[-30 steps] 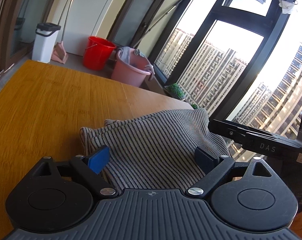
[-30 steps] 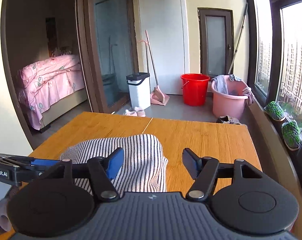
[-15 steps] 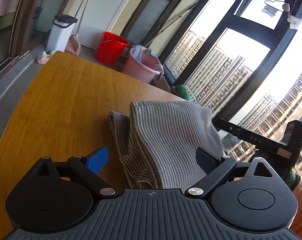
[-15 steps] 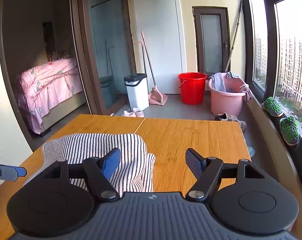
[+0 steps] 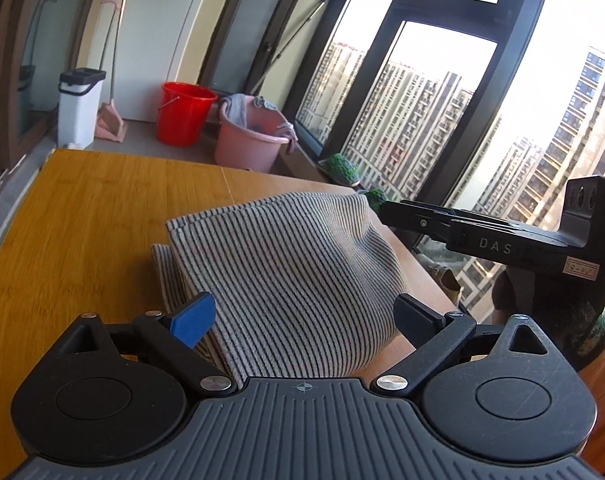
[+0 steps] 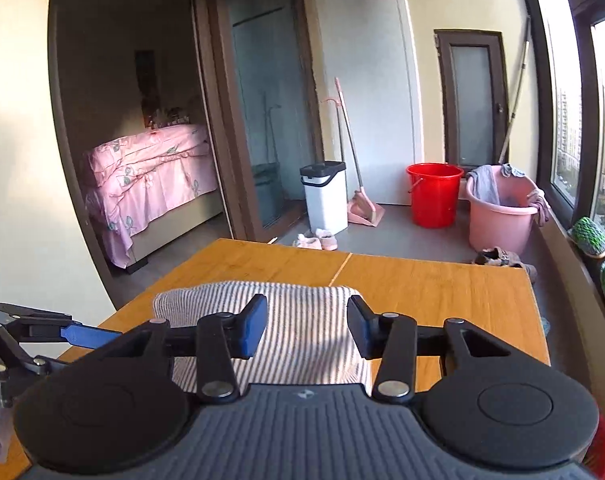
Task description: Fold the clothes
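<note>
A folded grey-and-white striped garment [image 5: 294, 272] lies on the wooden table [image 5: 94, 216], near its right edge. My left gripper [image 5: 304, 318] is open above its near end and holds nothing. The garment also shows in the right wrist view [image 6: 306, 332], flat on the table [image 6: 442, 292]. My right gripper [image 6: 307, 330] is open just above it and empty. The right gripper shows in the left wrist view [image 5: 482, 236] at the garment's right side. The left gripper's blue finger [image 6: 82, 336] shows at the left edge of the right wrist view.
Beyond the table's far edge stand a red bucket [image 6: 434, 194], a pink basin [image 6: 502, 216] with cloths, a white bin [image 6: 326, 196] and a dustpan [image 6: 364, 210]. A window [image 5: 422, 112] runs along the right. A doorway opens onto a pink bed [image 6: 150, 168].
Both grippers have drawn back and lifted off the garment, which now lies folded more compactly. The right gripper has swung left, so the garment now sits between its fingers.
</note>
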`<act>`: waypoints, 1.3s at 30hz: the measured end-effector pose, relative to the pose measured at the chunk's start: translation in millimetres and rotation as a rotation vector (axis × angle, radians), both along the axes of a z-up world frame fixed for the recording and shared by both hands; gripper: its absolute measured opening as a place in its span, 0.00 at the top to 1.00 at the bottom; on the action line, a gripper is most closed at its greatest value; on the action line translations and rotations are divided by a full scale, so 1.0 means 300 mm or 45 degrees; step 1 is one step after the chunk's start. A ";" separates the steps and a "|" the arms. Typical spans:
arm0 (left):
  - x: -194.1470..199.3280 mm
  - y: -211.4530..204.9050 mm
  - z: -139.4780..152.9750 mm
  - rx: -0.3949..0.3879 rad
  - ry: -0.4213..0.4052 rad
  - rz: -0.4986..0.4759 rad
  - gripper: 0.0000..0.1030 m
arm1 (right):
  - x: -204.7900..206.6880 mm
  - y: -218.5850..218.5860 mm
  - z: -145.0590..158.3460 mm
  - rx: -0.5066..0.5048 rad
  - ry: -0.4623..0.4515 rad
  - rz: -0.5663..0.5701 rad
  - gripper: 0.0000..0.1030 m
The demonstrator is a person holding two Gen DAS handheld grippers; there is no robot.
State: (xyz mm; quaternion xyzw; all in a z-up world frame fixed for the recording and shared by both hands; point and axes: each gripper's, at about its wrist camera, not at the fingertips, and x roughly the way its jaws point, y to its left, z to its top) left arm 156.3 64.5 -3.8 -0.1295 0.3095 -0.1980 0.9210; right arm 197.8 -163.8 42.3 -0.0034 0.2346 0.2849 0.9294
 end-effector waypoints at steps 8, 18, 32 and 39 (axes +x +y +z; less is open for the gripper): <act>-0.049 -0.043 -0.055 -0.184 0.121 -0.257 0.02 | 0.164 0.124 -0.143 -0.145 0.122 -0.019 0.44; 0.098 0.068 -0.197 -0.351 0.295 0.045 0.02 | 0.076 0.064 -0.110 -0.172 0.229 -0.009 0.42; 0.182 0.160 -0.133 -0.247 0.249 0.200 0.00 | 0.242 0.010 -0.112 -0.179 0.232 0.092 0.06; 0.110 0.151 -0.127 -0.318 0.255 0.253 0.00 | 0.294 -0.123 -0.246 0.229 0.546 0.103 0.17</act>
